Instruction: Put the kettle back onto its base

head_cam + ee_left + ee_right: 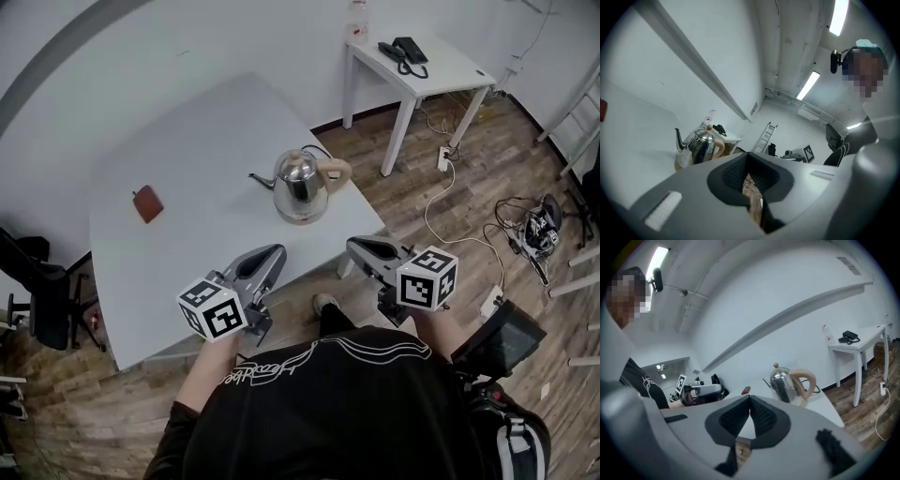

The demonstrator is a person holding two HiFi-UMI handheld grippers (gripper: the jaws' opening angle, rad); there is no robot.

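Observation:
A shiny steel kettle (pixel 298 181) with a tan handle stands on its round base (pixel 302 217) near the front right corner of the white table (pixel 187 131). Both grippers hang in front of the table's edge, well short of the kettle and apart from it. My left gripper (pixel 273 253) is shut with nothing between its pads. My right gripper (pixel 353 245) is shut and empty too. The left gripper view has the kettle (pixel 700 144) to the left beyond the closed left gripper (pixel 747 157). In the right gripper view the kettle (pixel 785 383) stands right of the closed right gripper (pixel 750 399).
A small brown flat object (pixel 147 203) lies on the table's left side. A white side table (pixel 441 70) with a black telephone (pixel 404 51) stands at the back right. Cables and a power strip (pixel 491 302) lie on the wooden floor. A black chair (pixel 36 292) stands left.

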